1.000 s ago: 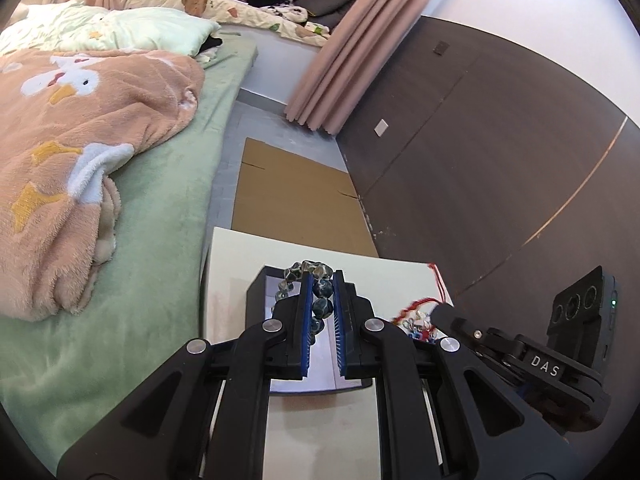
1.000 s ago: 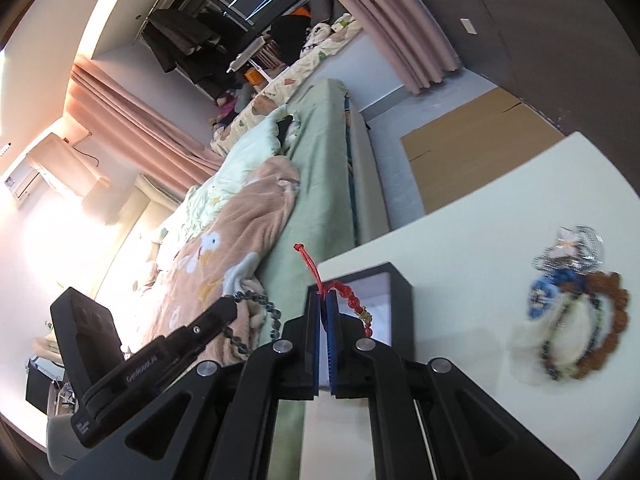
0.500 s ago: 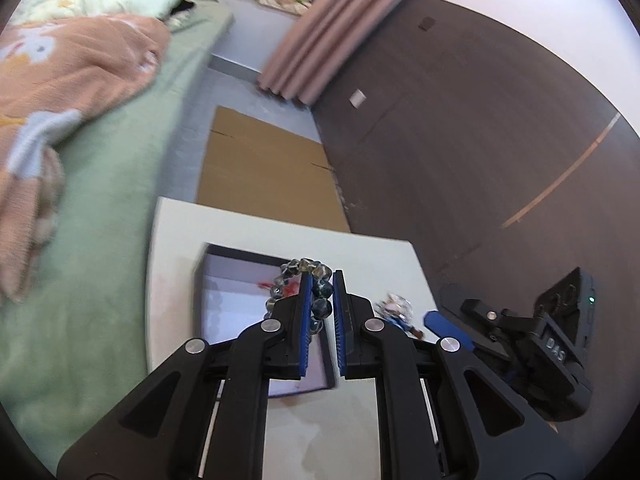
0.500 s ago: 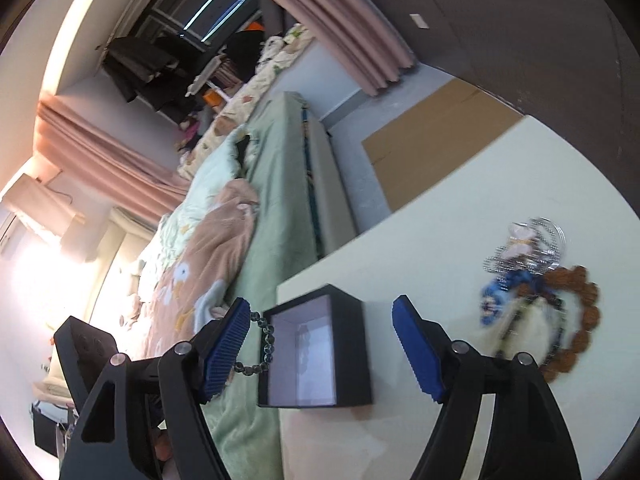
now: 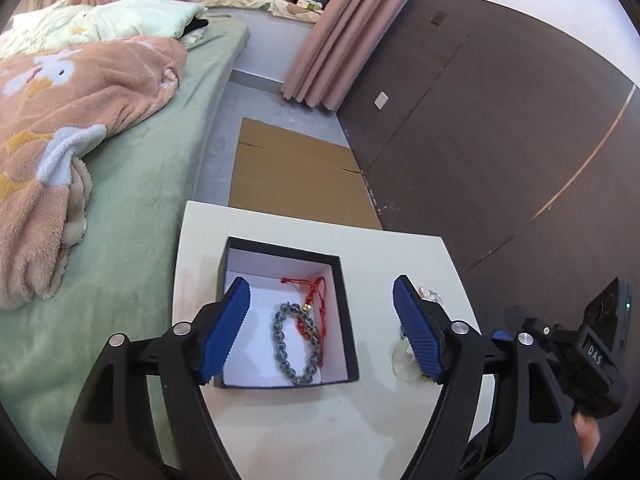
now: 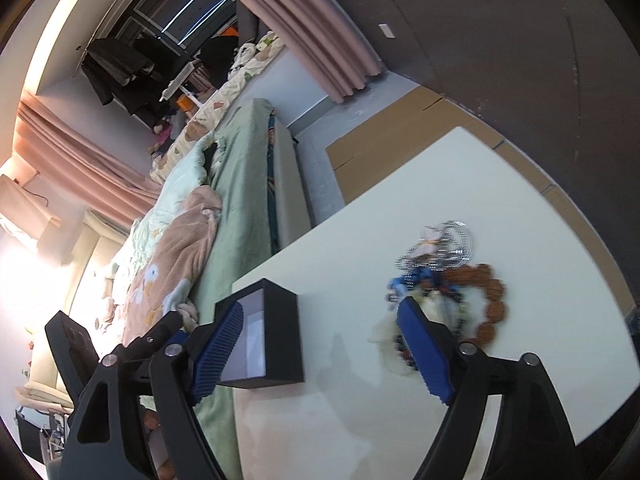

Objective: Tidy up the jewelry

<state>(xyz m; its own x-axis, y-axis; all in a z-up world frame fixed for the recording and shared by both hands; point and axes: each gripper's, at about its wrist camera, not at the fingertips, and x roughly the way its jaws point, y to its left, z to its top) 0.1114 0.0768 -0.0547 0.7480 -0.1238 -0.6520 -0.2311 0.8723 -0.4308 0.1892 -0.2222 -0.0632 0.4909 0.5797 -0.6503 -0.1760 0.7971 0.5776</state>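
A black box (image 5: 348, 320) with a white inside stands on the white table (image 5: 304, 432). In it lie a grey-green bead bracelet (image 5: 280, 344) and a red cord bracelet (image 5: 314, 304). My left gripper (image 5: 322, 330) is open and empty above the box. My right gripper (image 6: 320, 354) is open and empty over the table, between the box (image 6: 280, 340) and a pile of jewelry (image 6: 444, 280) with a brown bead bracelet (image 6: 494, 308), blue pieces and a silver chain.
A bed with a green sheet (image 5: 132, 208) and a peach blanket (image 5: 60, 120) borders the table's left side. Flat cardboard (image 5: 296, 176) lies on the floor beyond the table. A dark wall panel (image 5: 500, 140) stands on the right.
My left gripper opened and dropped the grey-green bead bracelet into the box. My right gripper opened, let go of the red cord bracelet, and moved toward the jewelry pile.
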